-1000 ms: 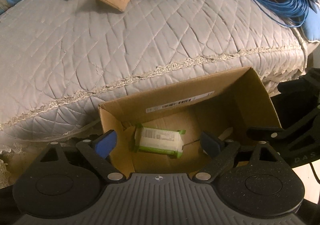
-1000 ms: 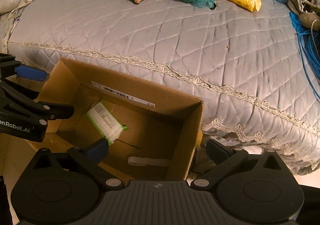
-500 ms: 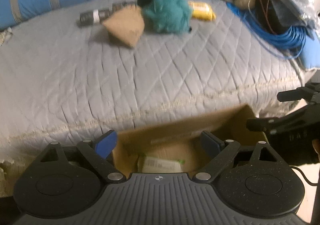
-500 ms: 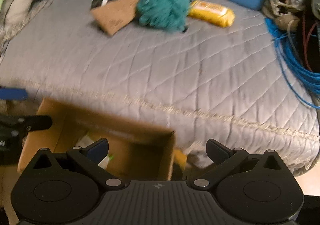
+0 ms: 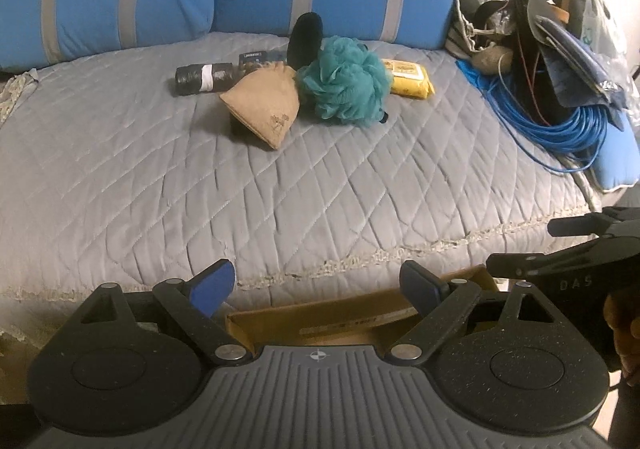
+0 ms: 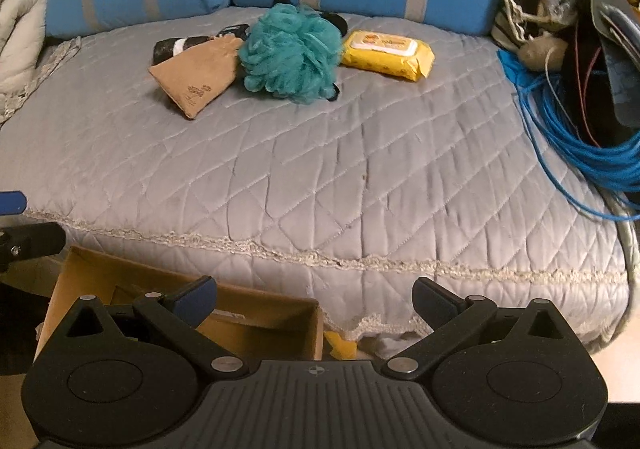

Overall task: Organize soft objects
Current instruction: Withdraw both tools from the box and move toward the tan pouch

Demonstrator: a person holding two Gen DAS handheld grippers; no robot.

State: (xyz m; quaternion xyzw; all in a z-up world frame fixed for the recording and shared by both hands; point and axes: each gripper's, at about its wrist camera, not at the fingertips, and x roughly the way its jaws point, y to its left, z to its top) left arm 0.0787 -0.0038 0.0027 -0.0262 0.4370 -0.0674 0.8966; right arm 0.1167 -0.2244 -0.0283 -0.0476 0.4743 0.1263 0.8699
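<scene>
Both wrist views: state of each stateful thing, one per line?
left hand-held gripper: open, empty
right hand-held gripper: open, empty
cardboard box: open-topped, on the floor against the bed
yellow wipes pack: lid shut, lying flat
tan pouch: lying flat
teal loofah: resting on quilt

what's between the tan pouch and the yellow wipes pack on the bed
The teal bath pouf sits between the tan pouch and the yellow wipes pack, touching the pouch. The right wrist view shows it best.

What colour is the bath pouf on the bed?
Teal bath pouf; clearest in the right wrist view.
</scene>
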